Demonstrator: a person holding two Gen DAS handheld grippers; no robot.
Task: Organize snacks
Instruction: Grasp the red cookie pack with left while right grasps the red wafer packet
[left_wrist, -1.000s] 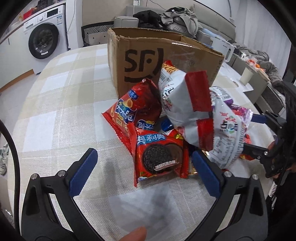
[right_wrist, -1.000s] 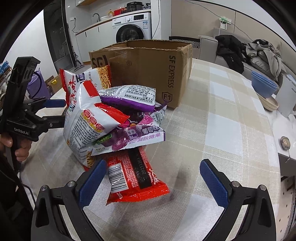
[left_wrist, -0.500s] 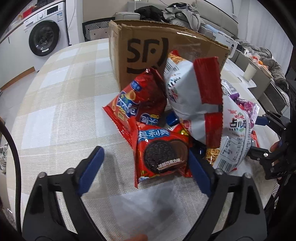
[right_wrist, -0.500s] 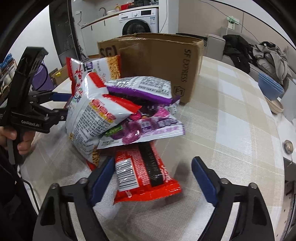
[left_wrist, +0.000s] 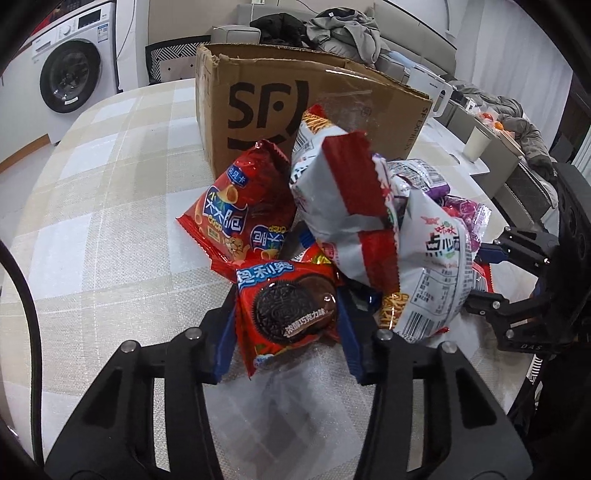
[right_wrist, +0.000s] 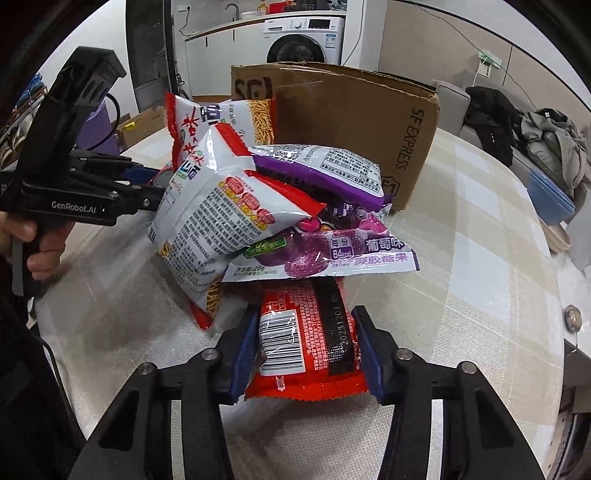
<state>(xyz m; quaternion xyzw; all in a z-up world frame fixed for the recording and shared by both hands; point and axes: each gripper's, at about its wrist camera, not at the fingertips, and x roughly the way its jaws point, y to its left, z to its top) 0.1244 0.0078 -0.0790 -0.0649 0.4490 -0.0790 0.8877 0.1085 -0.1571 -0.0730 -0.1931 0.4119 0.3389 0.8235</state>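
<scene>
A pile of snack bags lies on the checked tablecloth in front of an open cardboard SF box, which also shows in the right wrist view. My left gripper is shut on a red Oreo packet at the pile's near edge. My right gripper is shut on a red barcode packet under a purple candy bag. White-and-red noodle snack bags lie on top of the pile; one shows in the right wrist view. A red chip bag leans against the box.
A washing machine stands far left. A sofa with clothes is behind the box. A paper cup and clutter lie at the right. Blue bowls sit at the table's right edge in the right wrist view.
Both grippers moved in toward the pile and closed. The left one closed on the Oreo packet, the right one on the red barcode packet.
</scene>
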